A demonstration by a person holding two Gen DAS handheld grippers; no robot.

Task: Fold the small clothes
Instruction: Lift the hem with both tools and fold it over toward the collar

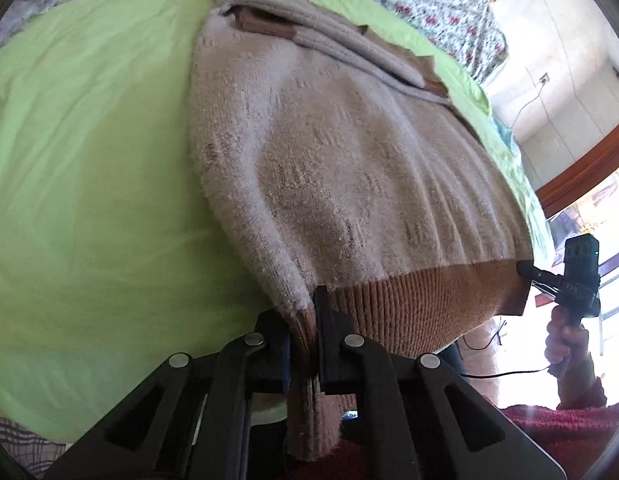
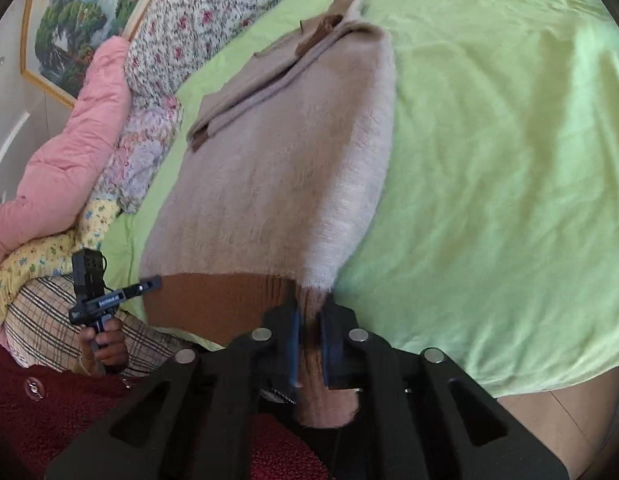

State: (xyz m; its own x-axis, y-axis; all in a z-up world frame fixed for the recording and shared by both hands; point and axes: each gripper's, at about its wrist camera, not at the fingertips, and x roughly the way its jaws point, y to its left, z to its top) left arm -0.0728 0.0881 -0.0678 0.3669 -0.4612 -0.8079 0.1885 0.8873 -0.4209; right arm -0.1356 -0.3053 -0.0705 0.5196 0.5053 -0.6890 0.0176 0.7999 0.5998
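Observation:
A beige knit sweater [image 1: 341, 152] with a brown ribbed hem lies on the green bed sheet [image 1: 89, 160], sleeves folded across its far end. My left gripper [image 1: 305, 320] is shut on one hem corner. My right gripper [image 2: 309, 316] is shut on the other hem corner of the sweater [image 2: 277, 168]. The hem is lifted and stretched between them. The right gripper also shows in the left wrist view [image 1: 525, 270], and the left gripper shows in the right wrist view [image 2: 155, 282].
A floral quilt [image 2: 197, 12], a pink duvet [image 2: 69, 152] and a checked pillow [image 2: 41, 312] lie along the bed's far side. The green sheet [image 2: 509, 160] spreads wide beside the sweater. A framed painting [image 2: 73, 16] hangs on the wall.

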